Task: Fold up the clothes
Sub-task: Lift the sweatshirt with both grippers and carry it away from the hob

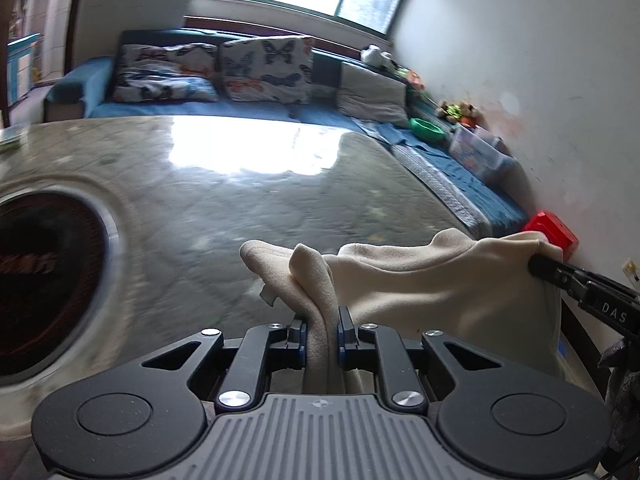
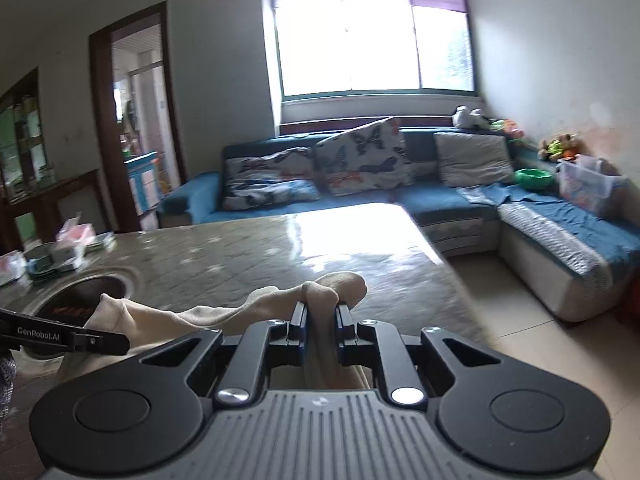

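Cream fleece garment [image 1: 440, 284] hangs stretched between our two grippers, lifted above the near edge of the glossy table [image 1: 248, 200]. In the left wrist view, our left gripper [image 1: 322, 332] has its fingers pressed together on a bunched fold of the cloth, which pokes up in two soft peaks above them. Far right, the right gripper [image 1: 538, 264] pinches the other corner. A round dark inset [image 1: 44, 280] sits in the tabletop at left.

In the right wrist view, our right gripper [image 2: 322, 318] is clamped on a gathered fold of the garment [image 2: 344, 284], the fabric trailing left toward the left gripper [image 2: 86, 332]. Behind the table stands a blue sofa [image 2: 440, 196] with butterfly cushions [image 2: 362, 156].
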The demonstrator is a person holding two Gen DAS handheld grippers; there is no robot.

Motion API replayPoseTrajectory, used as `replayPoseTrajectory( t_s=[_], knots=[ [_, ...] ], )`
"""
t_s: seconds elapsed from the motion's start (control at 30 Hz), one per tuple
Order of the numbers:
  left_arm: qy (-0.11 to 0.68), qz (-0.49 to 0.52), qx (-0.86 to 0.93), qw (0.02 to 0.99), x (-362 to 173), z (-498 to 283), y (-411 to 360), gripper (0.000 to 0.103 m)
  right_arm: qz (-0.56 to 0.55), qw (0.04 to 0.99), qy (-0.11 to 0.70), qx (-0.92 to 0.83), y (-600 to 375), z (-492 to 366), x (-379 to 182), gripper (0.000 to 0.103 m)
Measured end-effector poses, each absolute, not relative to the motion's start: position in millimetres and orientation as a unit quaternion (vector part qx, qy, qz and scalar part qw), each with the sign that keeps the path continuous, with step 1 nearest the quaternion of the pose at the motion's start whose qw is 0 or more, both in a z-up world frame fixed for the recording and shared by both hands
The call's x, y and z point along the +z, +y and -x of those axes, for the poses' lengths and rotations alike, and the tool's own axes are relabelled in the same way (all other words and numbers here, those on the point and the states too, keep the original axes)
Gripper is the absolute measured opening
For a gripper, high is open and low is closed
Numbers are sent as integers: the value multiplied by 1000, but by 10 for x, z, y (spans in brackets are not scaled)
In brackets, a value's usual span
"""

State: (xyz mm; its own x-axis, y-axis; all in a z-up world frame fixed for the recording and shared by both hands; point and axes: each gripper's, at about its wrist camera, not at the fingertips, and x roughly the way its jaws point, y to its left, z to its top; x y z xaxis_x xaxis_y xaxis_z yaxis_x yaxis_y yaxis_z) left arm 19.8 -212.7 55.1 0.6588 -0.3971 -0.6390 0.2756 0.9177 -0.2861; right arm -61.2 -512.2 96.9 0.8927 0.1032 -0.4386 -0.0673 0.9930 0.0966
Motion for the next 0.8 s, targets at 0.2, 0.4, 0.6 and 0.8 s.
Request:
replayPoseTrajectory(
  t_s=[0.2, 0.4, 0.6, 0.8],
  knots=[
    [373, 65, -206, 902, 511, -363, -2496, 15, -36, 972, 233, 10, -5421, 541, 935, 12],
    [391, 50, -209, 895, 349, -479, -2667, 15, -45, 965, 258, -13, -5600, 420, 722, 12],
    [406, 31, -189, 894, 234, -520, -2674, 29, -46, 955, 292, -33, -5723, 304, 491, 17],
    [384, 22, -171, 907, 332, -513, -2608, 38, -40, 955, 293, -36, -5681, 291, 477, 27]
  ],
)
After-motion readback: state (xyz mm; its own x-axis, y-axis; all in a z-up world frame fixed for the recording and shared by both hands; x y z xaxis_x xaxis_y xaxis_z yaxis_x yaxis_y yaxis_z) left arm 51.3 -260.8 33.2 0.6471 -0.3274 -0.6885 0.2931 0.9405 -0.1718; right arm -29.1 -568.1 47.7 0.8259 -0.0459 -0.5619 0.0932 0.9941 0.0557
